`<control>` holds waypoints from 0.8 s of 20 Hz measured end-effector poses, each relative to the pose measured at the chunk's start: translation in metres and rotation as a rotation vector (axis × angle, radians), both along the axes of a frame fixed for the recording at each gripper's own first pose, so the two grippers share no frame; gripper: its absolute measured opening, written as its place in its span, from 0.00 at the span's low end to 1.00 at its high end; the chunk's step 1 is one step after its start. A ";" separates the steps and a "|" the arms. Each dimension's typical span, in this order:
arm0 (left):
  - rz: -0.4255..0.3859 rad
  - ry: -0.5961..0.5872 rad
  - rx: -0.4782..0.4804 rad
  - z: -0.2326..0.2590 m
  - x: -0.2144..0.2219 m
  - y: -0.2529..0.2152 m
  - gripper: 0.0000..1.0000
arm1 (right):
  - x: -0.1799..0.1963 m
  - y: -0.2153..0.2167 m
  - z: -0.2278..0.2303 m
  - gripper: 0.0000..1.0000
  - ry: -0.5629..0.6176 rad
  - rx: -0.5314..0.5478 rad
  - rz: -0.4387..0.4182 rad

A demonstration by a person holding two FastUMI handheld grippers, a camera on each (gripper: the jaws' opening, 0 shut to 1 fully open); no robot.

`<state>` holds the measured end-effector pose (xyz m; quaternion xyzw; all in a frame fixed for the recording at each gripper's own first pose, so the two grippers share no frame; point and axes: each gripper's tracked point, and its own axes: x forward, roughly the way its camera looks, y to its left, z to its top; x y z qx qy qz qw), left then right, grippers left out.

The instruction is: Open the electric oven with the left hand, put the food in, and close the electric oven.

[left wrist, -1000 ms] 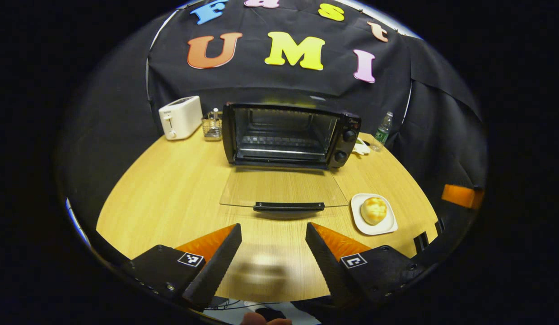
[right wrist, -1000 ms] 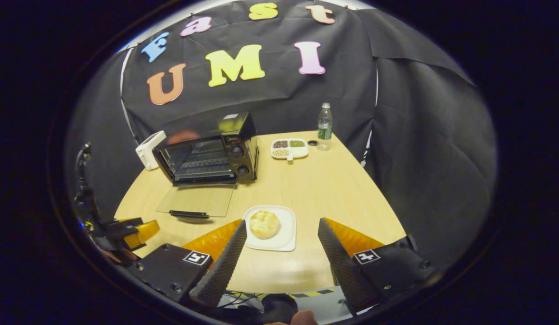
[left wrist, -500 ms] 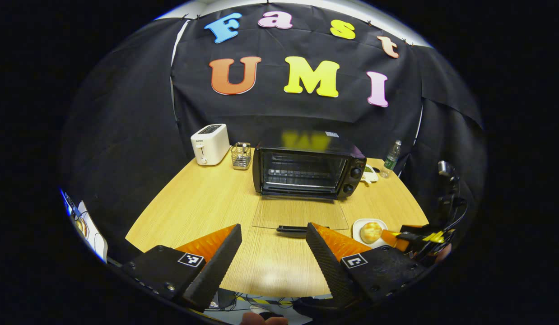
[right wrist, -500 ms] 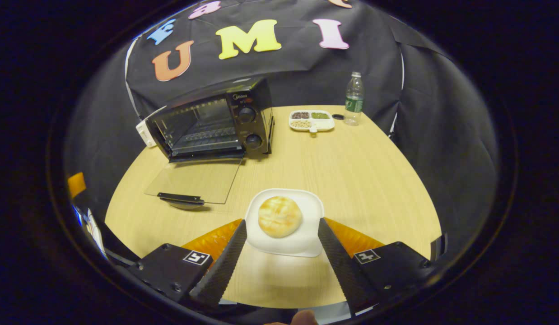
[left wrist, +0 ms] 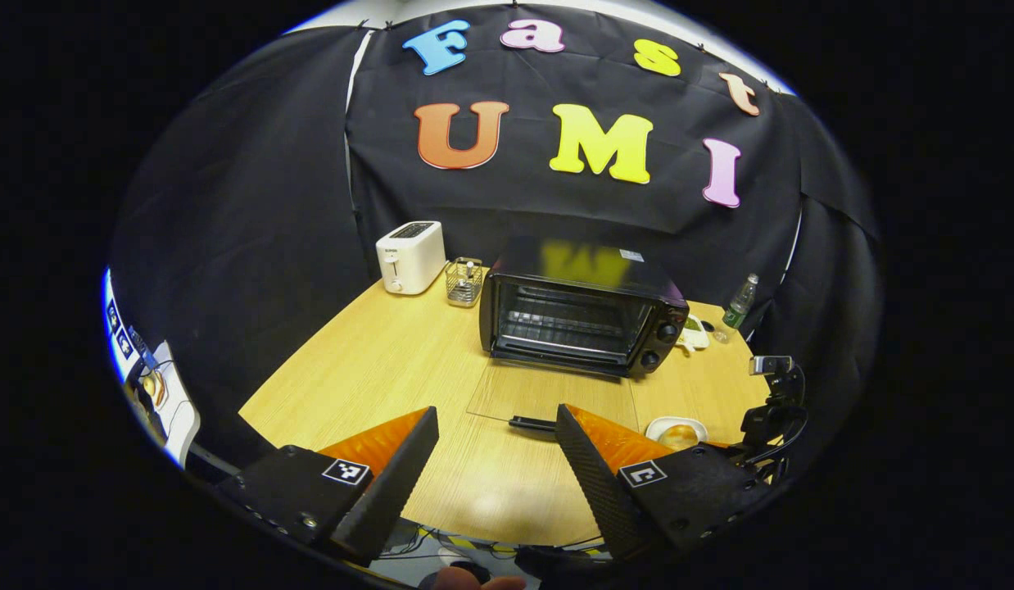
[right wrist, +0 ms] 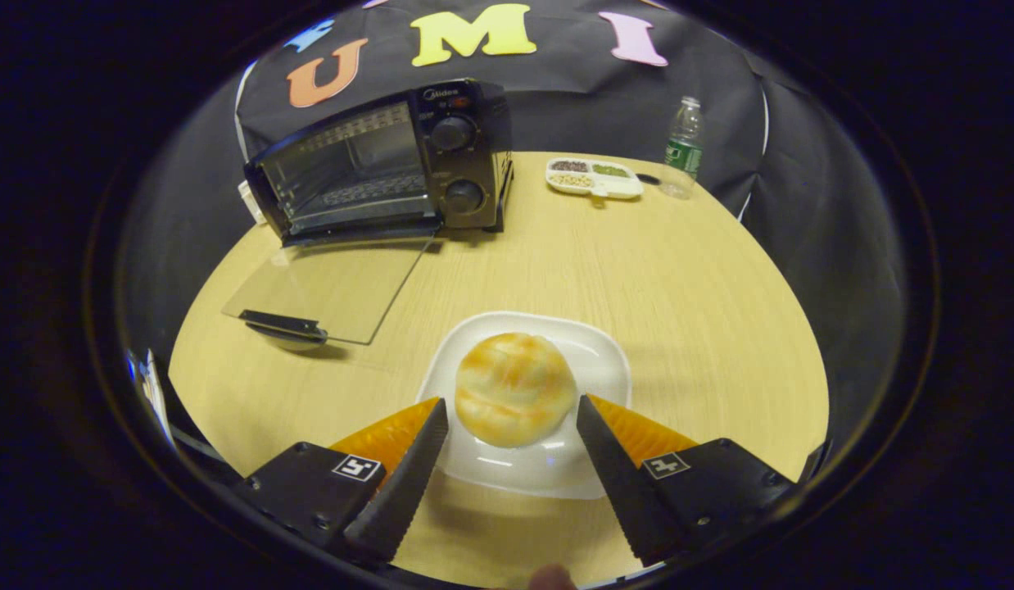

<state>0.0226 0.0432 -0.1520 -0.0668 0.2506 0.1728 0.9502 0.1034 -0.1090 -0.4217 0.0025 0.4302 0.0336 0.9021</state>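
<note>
Already the oven (right wrist: 376, 164) door (right wrist: 327, 287) lies open; the right gripper (right wrist: 512, 418), fingers apart, straddles the bun (right wrist: 515, 388). Next: close on it. The left gripper (left wrist: 496, 426) is parted, empty.

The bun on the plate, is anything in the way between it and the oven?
Nothing visible blocks it. The bun sits on its white plate, with the right gripper open on either side of it. Bare table runs up to the oven, whose glass door lies flat open.

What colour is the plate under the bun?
White; the plate shows best in the right gripper view, holding a golden bun.
</note>
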 end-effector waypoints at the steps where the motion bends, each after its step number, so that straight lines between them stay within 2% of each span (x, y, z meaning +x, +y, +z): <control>1: 0.003 0.005 0.001 0.000 -0.001 0.001 0.95 | 0.001 0.000 -0.003 0.97 0.009 0.000 0.000; 4: -0.001 0.009 -0.011 -0.002 0.000 0.007 0.95 | 0.001 -0.002 -0.004 0.92 0.006 -0.010 -0.013; 5: -0.011 0.005 -0.015 -0.002 0.002 0.008 0.95 | 0.001 -0.004 -0.002 0.84 0.003 -0.014 -0.026; 9: -0.079 -0.026 -0.018 0.005 0.010 0.010 0.95 | -0.008 -0.003 0.025 0.72 -0.042 -0.004 -0.065; 11: -0.123 -0.040 -0.014 0.007 0.015 0.011 0.95 | -0.014 -0.002 0.039 0.67 -0.061 0.003 -0.085; 16: -0.219 -0.094 -0.028 0.016 0.031 0.012 0.95 | -0.042 0.019 0.071 0.65 -0.076 0.071 -0.149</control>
